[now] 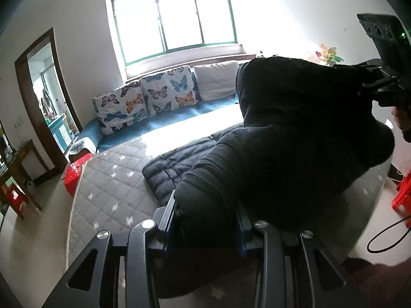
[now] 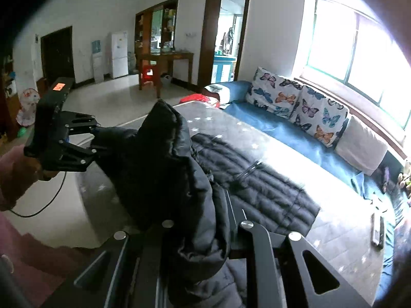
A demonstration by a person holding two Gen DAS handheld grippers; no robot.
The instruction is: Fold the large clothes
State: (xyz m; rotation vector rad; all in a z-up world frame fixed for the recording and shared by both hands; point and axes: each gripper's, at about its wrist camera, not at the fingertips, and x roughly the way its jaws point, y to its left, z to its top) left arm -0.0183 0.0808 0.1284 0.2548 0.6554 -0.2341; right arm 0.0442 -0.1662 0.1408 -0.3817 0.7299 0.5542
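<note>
A large black puffer jacket (image 1: 295,128) is lifted at one end, while its other end (image 2: 257,179) lies flat on a grey quilted mat (image 1: 110,187) with white stars. My left gripper (image 1: 205,205) is shut on a thick fold of the jacket at the bottom of the left wrist view. Seen from the right wrist, the left gripper (image 2: 96,138) hangs out to the left and clamps a raised corner. My right gripper (image 2: 197,218) is shut on another bunch of the jacket. In the left wrist view the right gripper (image 1: 359,77) sits high at the right, pinching the top edge.
A blue sofa (image 2: 282,131) with butterfly cushions (image 1: 167,89) runs under the window behind the mat. Red plastic stools (image 1: 74,174) (image 1: 400,195) stand at the mat's sides. A remote (image 2: 377,231) lies on the mat. A black cable (image 1: 385,238) trails over the floor.
</note>
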